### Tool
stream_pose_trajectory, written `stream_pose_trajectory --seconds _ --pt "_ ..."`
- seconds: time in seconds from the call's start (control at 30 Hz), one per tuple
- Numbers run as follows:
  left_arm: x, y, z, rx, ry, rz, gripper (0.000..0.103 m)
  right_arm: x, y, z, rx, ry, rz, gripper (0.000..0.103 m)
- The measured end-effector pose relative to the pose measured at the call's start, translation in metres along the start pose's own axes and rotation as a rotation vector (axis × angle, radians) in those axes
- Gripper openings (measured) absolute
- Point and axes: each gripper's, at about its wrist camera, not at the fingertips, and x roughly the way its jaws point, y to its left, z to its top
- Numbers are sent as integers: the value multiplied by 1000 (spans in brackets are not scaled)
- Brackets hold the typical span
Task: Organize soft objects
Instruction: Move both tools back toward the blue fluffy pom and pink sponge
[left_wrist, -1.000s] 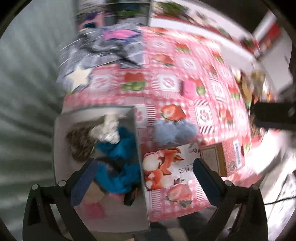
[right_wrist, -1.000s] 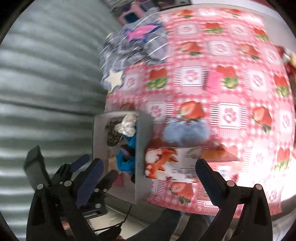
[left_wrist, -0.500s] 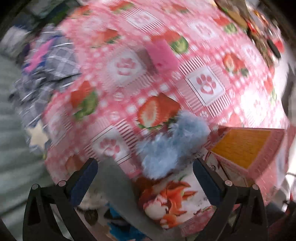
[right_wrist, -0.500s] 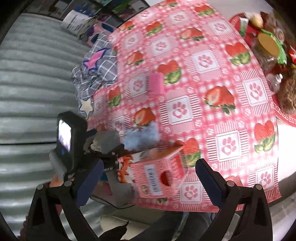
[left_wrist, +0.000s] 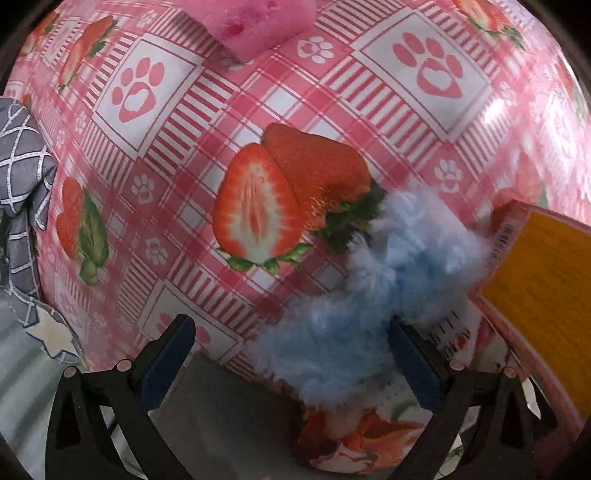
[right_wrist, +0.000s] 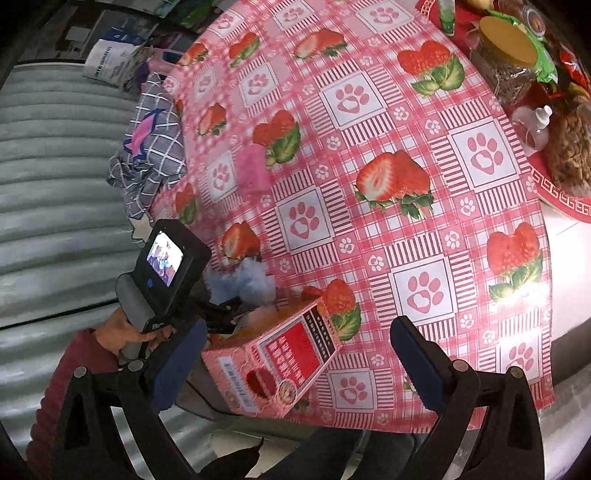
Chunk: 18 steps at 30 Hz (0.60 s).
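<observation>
Left gripper (left_wrist: 291, 354): fingers spread wide and holding nothing, low over the near edge of the table; the blue fluff sits just inside the right-hand pad (left_wrist: 413, 365).
Right gripper (right_wrist: 295, 365): fingers spread wide, empty, hanging above the near table edge, well apart from the fluff.
Pink carton (right_wrist: 273, 365): printed cardboard, stiff and flat-sided, tilted at the near edge, just right of the fluff; its orange inner face shows in the left wrist view.
Grey flap (left_wrist: 229, 413): dull, flat, board-like sheet at the near edge below the left gripper; what it belongs to I cannot tell.
Blue fluff (left_wrist: 373, 295): pale blue, long-piled, shapeless tuft lying on the cloth against the carton. Likely very light, fully squashable, not fragile; loose fibres could slip, so pinch deep through the thick middle, not the wisps.
Tablecloth (left_wrist: 155, 155): glossy pink check printed with strawberries and paw marks; looks smooth and slippery.
Pink sponge (left_wrist: 255, 26): farther off, blocky, pitted foam; probably light and springy.
Checked cloth (right_wrist: 155, 155): grey, limp, crumpled at the far left table edge.
</observation>
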Motion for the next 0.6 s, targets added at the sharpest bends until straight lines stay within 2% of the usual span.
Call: stream_pose_trajectory --seconds 0.13,0.23,0.3,0.33,0.43,0.5,0.53,0.6 --pt "-3 8 5 -53 -48 26 103 11 4 9 -13 22 -5 100" --pt "-12 34 8 -175 -103 41 103 16 8 15 -27 35 -9 100" --pt "-19 61 10 -302 -127 181 103 19 11 19 -36 41 -13 100" --pt "-21 69 9 -333 -126 192 102 21 12 20 -40 45 -15 100" --pt "-40 89 -5 -430 -203 48 103 21 16 25 -52 48 -14 100" --pt "-54 89 -15 -424 -252 -9 103 22 17 28 -52 49 -13 100" --pt "-61 81 -20 -373 -277 -58 103 23 16 30 -48 52 -12 100" --pt "-67 61 -13 -234 -273 -89 103 25 16 33 -44 56 -12 100"
